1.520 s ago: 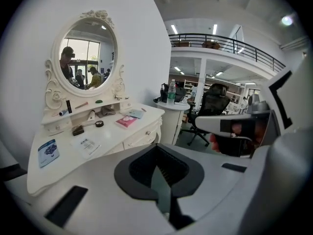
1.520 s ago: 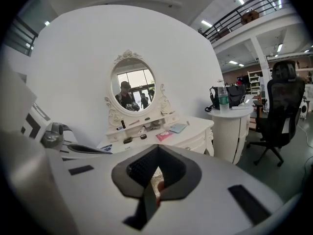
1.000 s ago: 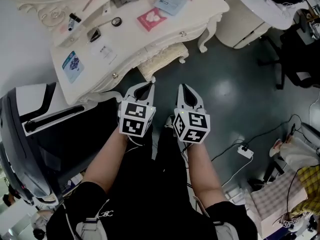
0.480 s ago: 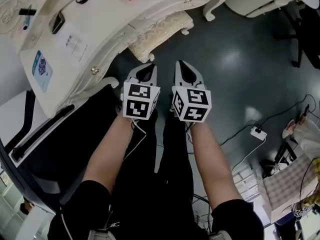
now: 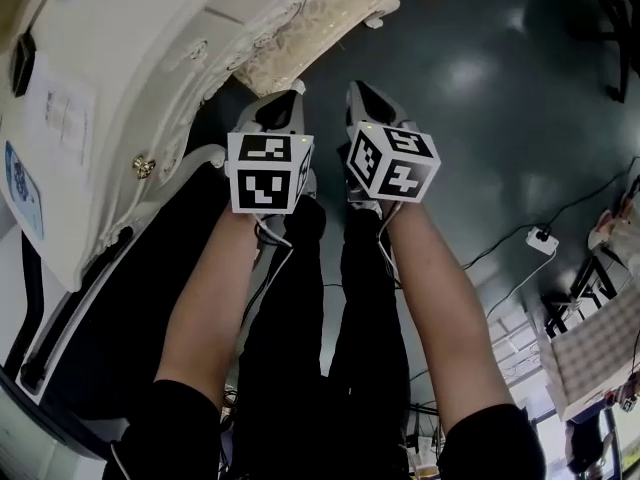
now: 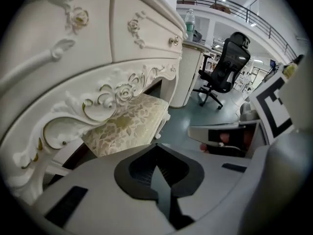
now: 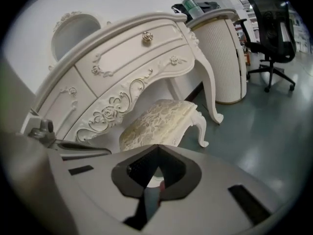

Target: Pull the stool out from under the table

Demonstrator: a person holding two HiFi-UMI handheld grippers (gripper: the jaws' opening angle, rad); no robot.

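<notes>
The stool (image 5: 310, 23) has a cream floral cushion and white carved legs, and stands half under the ornate white table (image 5: 120, 58). Both grippers hang side by side over the dark floor, just short of the stool's near end and touching nothing. My left gripper (image 5: 289, 98) is shut, its tips meeting with nothing between them. My right gripper (image 5: 353, 88) is shut and empty too. In the left gripper view the stool (image 6: 129, 124) lies just beyond the closed tips (image 6: 156, 146). In the right gripper view the stool (image 7: 156, 121) sits under the table's carved apron (image 7: 127, 97).
A black office chair (image 6: 227, 65) stands on the floor beyond the table. A round white ribbed counter (image 7: 222, 58) with a bottle on it stands by the table leg. A power strip (image 5: 541, 236) and cables lie on the floor at right. The person's legs are below the grippers.
The view has tilted down and closer: table and stool have slid toward the top of the head view. Both grippers have come nearer the stool, still shut and side by side.
</notes>
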